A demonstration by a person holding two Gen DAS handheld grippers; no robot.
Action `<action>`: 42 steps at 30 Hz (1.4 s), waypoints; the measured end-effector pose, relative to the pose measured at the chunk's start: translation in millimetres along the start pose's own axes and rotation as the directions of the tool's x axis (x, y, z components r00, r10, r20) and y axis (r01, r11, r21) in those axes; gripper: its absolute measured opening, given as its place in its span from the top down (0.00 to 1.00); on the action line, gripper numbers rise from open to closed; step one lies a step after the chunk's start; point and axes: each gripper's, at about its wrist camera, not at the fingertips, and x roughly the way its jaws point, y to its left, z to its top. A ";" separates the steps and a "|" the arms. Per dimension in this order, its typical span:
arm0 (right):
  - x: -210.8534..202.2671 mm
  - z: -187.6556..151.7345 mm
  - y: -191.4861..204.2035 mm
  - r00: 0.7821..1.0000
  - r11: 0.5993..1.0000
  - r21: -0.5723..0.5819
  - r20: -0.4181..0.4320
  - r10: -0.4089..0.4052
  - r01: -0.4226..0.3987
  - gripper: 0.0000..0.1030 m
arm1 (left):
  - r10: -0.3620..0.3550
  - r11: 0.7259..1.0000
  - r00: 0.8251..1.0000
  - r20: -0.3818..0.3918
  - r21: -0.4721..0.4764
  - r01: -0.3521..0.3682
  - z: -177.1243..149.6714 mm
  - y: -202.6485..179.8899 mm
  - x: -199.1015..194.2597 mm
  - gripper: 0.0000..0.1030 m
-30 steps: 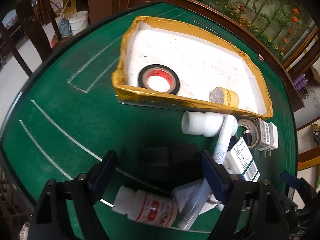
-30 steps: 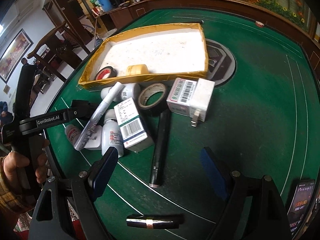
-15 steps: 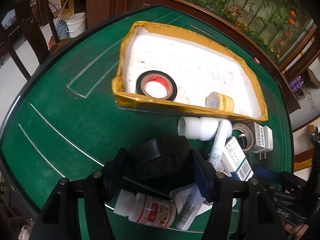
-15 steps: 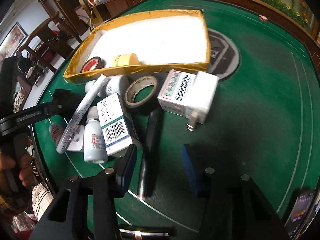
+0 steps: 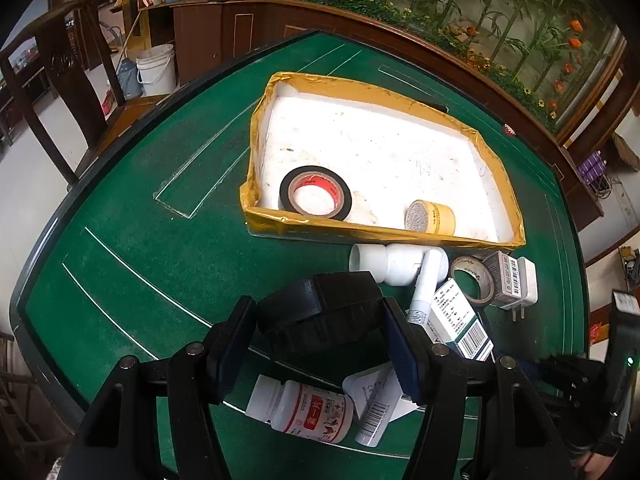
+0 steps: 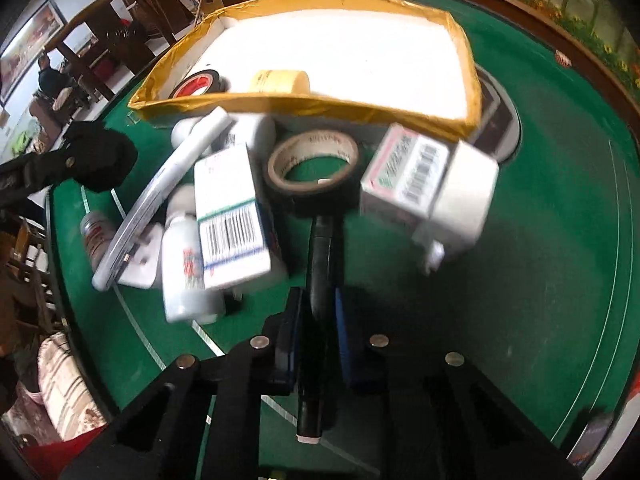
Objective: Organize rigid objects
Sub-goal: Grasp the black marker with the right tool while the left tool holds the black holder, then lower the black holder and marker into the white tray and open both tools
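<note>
The right wrist view is motion-blurred, so the print on the box [image 6: 230, 216] and the charger [image 6: 432, 188] cannot be read. The pen [image 6: 318, 300] is partly hidden by the claw. The bottle [image 5: 304, 410] is partly covered by a card [image 5: 376, 404]

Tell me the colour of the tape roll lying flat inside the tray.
Black, with a red inner core; clearest in the left wrist view.

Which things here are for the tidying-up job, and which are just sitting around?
For the job:
- tray
- black case in left gripper
- black pen in right gripper
- pill bottle
- plug adapter

Just around:
- white bucket
- wooden chair
</note>
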 end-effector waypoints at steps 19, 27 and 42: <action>-75.1 6.0 -15.3 0.987 0.995 0.051 0.137 0.083 -0.091 0.86 | 0.027 0.998 0.999 0.028 0.060 -0.029 8.4 -17.8 -9.6 0.35; -75.1 31.7 -5.3 0.983 0.995 0.030 0.161 0.088 -0.094 0.86 | 0.045 0.996 0.998 0.042 0.071 -0.048 16.5 -11.8 -13.3 0.35; -65.9 79.5 -2.1 0.976 0.995 0.038 0.204 0.078 -0.088 0.86 | 0.013 0.994 0.999 0.050 0.107 -0.018 59.8 -19.6 0.9 0.35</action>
